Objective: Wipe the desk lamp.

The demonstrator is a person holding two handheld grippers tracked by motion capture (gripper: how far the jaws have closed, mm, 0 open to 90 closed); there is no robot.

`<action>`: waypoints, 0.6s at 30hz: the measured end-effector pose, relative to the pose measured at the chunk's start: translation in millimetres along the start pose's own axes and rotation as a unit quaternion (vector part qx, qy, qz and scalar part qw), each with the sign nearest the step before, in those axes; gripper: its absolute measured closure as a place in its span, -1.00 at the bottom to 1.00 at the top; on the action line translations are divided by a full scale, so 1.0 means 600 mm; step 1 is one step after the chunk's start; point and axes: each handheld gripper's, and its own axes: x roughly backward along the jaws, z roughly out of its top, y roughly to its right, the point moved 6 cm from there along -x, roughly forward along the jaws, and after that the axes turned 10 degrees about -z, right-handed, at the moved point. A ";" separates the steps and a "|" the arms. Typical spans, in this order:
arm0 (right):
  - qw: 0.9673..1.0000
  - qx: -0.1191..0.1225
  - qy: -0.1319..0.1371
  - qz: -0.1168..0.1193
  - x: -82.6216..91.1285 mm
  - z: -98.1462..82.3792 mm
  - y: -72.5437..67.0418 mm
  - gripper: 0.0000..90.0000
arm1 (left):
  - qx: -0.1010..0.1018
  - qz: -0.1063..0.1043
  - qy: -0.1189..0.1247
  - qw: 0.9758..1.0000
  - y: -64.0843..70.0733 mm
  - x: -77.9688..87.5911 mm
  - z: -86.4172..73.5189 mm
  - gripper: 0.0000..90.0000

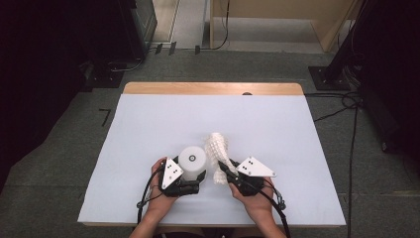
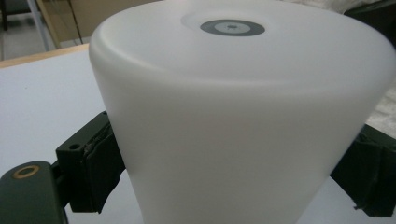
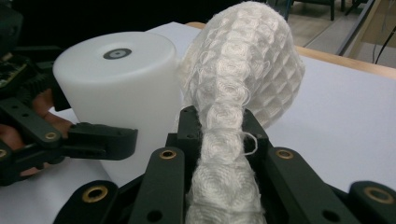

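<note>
So both grasps look made: left hand-held gripper [image 1: 194, 174] clamps the white cylinder [image 1: 192, 161], right hand-held gripper [image 1: 224, 167] pinches the cloth [image 1: 218, 148]; wiping seems left

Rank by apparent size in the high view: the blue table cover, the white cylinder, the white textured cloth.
1. Blue table cover, by far the largest.
2. and 3. White cylinder and white textured cloth look alike in size; no ranking between them.
</note>
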 end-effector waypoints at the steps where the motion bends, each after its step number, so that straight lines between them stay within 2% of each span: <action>1: 1.000 0.001 -0.001 -0.002 -0.001 -0.001 0.001 0.68 | 0.013 0.001 0.004 1.000 0.003 0.000 0.002 -0.91; 2: 1.000 -0.001 -0.004 -0.004 -0.002 -0.003 0.002 0.68 | 0.020 0.005 0.005 1.000 0.005 0.001 0.004 -0.96; 4: 1.000 -0.008 -0.007 -0.007 -0.002 -0.005 0.003 0.68 | 0.020 0.030 0.005 0.999 0.009 0.001 0.008 -0.97; 7: 1.000 -0.012 -0.015 -0.015 -0.006 -0.010 0.007 0.68 | 0.039 0.070 0.000 0.997 0.010 -0.002 0.012 -0.96; 8: 1.000 -0.013 -0.018 -0.017 -0.008 -0.013 0.008 0.68 | 0.040 0.074 0.000 0.996 0.012 -0.003 0.012 -0.94; 10: 1.000 -0.013 -0.023 -0.017 -0.012 -0.017 0.007 0.68 | 0.035 0.083 -0.008 0.996 0.017 -0.008 0.011 -0.88; 12: 0.999 -0.012 -0.031 -0.016 -0.016 -0.022 0.004 0.68 | 0.025 0.102 -0.016 0.994 0.018 -0.012 0.009 -0.84; 18: 0.999 -0.004 -0.042 -0.011 -0.024 -0.033 -0.006 0.68 | 0.029 0.085 -0.018 0.996 0.014 -0.008 0.010 -0.81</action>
